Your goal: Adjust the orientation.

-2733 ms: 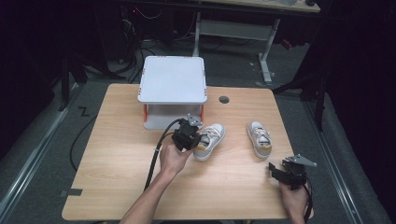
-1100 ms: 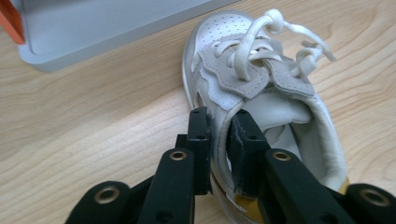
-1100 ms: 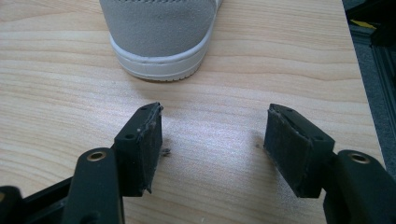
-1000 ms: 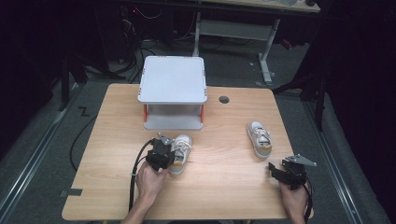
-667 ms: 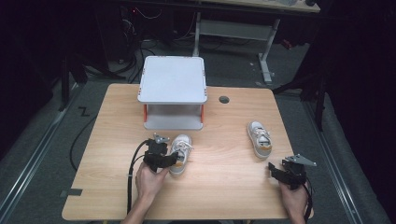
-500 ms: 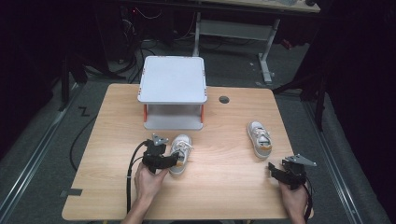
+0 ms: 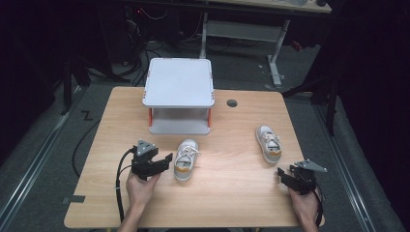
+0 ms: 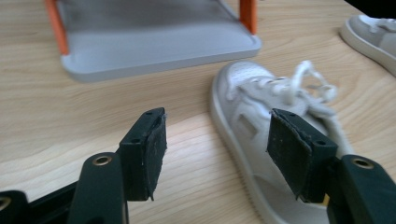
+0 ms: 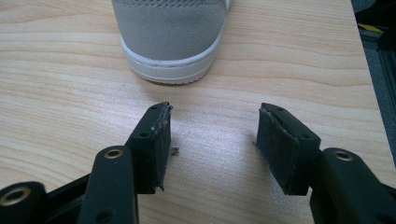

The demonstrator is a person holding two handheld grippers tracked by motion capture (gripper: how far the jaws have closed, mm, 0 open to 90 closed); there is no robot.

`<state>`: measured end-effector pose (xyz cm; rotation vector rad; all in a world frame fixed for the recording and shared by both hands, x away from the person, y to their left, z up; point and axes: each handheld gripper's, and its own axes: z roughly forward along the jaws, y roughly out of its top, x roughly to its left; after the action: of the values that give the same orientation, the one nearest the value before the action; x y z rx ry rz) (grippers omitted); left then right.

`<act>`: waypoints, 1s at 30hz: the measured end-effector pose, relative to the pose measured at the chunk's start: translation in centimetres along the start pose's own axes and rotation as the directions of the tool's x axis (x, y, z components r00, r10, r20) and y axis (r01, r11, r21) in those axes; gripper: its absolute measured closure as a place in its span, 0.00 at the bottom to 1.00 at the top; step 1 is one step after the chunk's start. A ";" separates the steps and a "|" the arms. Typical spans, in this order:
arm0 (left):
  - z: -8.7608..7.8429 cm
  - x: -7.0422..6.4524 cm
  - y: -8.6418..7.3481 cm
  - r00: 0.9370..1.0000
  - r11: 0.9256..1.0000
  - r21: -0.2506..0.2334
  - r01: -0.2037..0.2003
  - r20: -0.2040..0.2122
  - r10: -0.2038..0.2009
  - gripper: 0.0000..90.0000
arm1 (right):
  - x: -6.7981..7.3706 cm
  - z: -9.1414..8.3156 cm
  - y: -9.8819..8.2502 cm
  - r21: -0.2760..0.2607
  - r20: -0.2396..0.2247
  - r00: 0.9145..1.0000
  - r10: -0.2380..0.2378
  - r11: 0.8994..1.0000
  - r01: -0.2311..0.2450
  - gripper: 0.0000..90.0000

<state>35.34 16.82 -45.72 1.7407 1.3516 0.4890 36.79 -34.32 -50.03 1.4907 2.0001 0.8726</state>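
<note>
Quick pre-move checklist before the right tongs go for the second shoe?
1. Left tongs let go of the left shoe: ok, jaws have just been opening, pads off it.
2. Left shoe resting upright on the table: ok.
3. Right tongs open, nothing between the jaws: ok, though they have just been closing a little.
4. Right shoe heel faces the right tongs, apart from them: ok.
5. Shelf free on top: ok.
6. Space under the shelf: cannot tell.
</note>
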 end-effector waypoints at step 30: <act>2.1 3.2 -3.8 0.989 0.996 0.088 -0.012 -0.143 0.024 0.42 | 1.3 -3.3 2.4 -0.073 -0.124 0.992 0.000 0.997 -0.009 0.69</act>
<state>35.69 19.13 -50.58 1.8191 1.4789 0.5831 35.64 -33.29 -45.99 1.4328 2.0294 1.0528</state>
